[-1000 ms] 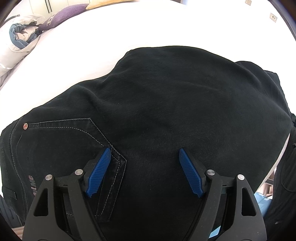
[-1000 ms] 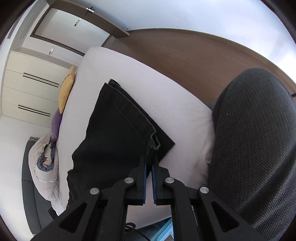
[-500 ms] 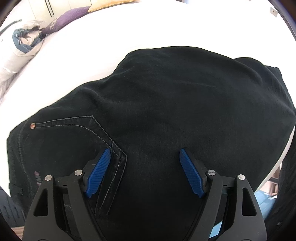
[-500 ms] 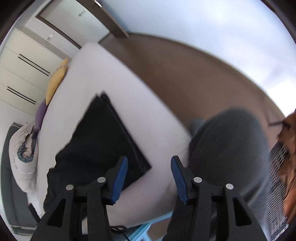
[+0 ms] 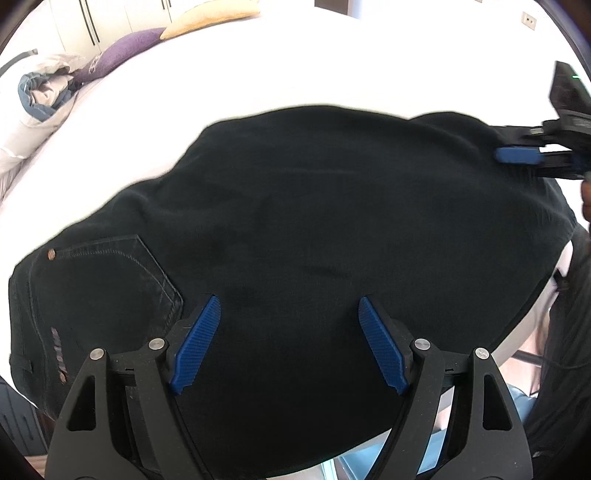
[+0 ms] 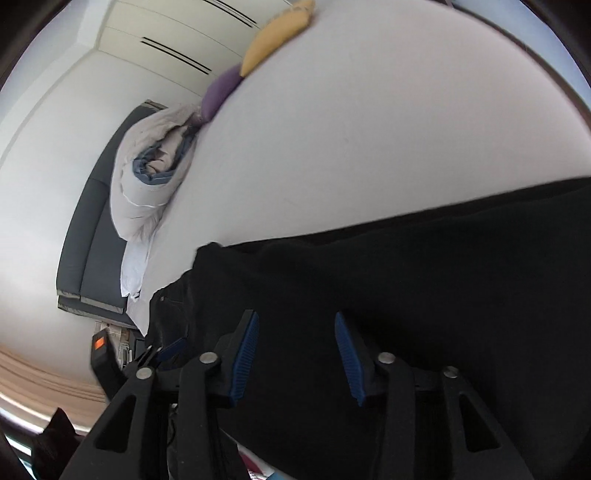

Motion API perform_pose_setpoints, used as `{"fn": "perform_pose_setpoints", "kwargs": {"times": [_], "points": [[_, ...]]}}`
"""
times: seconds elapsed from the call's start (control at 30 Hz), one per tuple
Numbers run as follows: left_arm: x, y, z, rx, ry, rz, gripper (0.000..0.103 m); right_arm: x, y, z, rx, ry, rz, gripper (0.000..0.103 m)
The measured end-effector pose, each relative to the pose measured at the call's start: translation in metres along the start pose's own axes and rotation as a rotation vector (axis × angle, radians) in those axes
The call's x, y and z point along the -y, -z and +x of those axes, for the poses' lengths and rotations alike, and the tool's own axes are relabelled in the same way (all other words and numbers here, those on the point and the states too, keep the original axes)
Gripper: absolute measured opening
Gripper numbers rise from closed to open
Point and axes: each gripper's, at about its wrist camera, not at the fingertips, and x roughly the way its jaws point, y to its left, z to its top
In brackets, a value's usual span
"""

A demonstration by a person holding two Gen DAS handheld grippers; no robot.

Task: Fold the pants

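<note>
Black pants (image 5: 314,229) lie folded flat on the white bed (image 5: 295,55), with a stitched back pocket (image 5: 110,280) at the left. My left gripper (image 5: 290,343) is open and empty, its blue pads spread just above the near edge of the pants. My right gripper (image 6: 295,350) is open and empty, hovering over the dark cloth (image 6: 406,295). It also shows in the left wrist view (image 5: 524,157) at the pants' far right end. The left gripper shows small in the right wrist view (image 6: 166,349).
A rolled white and blue duvet (image 5: 40,96), a purple pillow (image 5: 125,51) and a yellow pillow (image 5: 207,16) lie at the bed's far left. White wardrobes (image 6: 177,40) stand behind. The person's dark clothing (image 5: 569,332) is at the right edge.
My right gripper let go of the pants' hem, opened, and swung round over the pants. My left gripper stayed open and drew back slightly.
</note>
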Motion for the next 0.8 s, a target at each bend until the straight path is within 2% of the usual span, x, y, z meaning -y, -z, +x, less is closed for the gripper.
{"fn": "perform_pose_setpoints", "kwargs": {"times": [0.03,0.07,0.1,0.17,0.2,0.3,0.4,0.47,0.53,0.57,0.6,0.63,0.67,0.73,0.77,0.8], "points": [[-0.001,0.001,0.002,-0.007,0.001,-0.007,0.077,0.009,-0.004,0.005,0.01,0.038,0.012,0.015],[-0.002,0.004,0.004,-0.011,0.004,-0.018,0.077,0.017,-0.002,0.005,0.026,0.041,0.026,0.003],[-0.005,0.008,0.004,-0.011,0.01,-0.033,0.077,0.036,-0.008,0.002,0.054,0.047,0.083,0.0],[-0.008,0.011,0.003,-0.007,0.008,-0.054,0.077,0.062,-0.015,-0.01,0.102,-0.007,0.182,0.0],[-0.009,0.013,0.003,-0.004,0.006,-0.061,0.077,0.073,-0.018,-0.019,0.134,-0.006,0.207,0.0],[-0.009,0.016,0.002,0.001,-0.003,-0.072,0.078,0.087,-0.023,-0.047,0.244,0.073,0.212,0.0],[-0.009,0.021,-0.001,0.001,-0.013,-0.073,0.079,0.111,-0.02,-0.085,0.363,0.205,0.28,0.0],[-0.004,0.022,-0.001,0.002,-0.019,-0.077,0.079,0.113,-0.018,-0.104,0.378,0.241,0.313,0.0],[-0.003,0.021,0.002,0.004,-0.027,-0.082,0.079,0.088,-0.008,-0.117,0.385,0.267,0.246,0.012],[-0.003,0.022,0.0,0.009,-0.035,-0.089,0.079,0.072,0.0,-0.121,0.383,0.222,0.198,0.014],[-0.004,0.024,-0.003,0.016,-0.038,-0.092,0.079,0.055,0.009,-0.122,0.37,0.137,0.149,0.02],[-0.002,0.024,-0.007,0.032,-0.026,-0.089,0.079,0.04,0.018,-0.121,0.347,0.055,0.107,0.034],[0.004,0.026,-0.013,0.054,-0.008,-0.081,0.079,0.026,0.029,-0.117,0.312,-0.014,0.07,0.039],[0.018,0.021,-0.016,0.08,0.02,-0.052,0.079,0.011,0.054,-0.096,0.23,-0.079,0.04,0.041],[0.025,0.019,-0.013,0.073,0.026,-0.034,0.078,0.013,0.067,-0.077,0.157,-0.086,0.057,0.041],[0.033,0.019,-0.008,0.055,0.027,-0.015,0.079,0.019,0.077,-0.065,0.11,-0.051,0.094,0.039]]}}
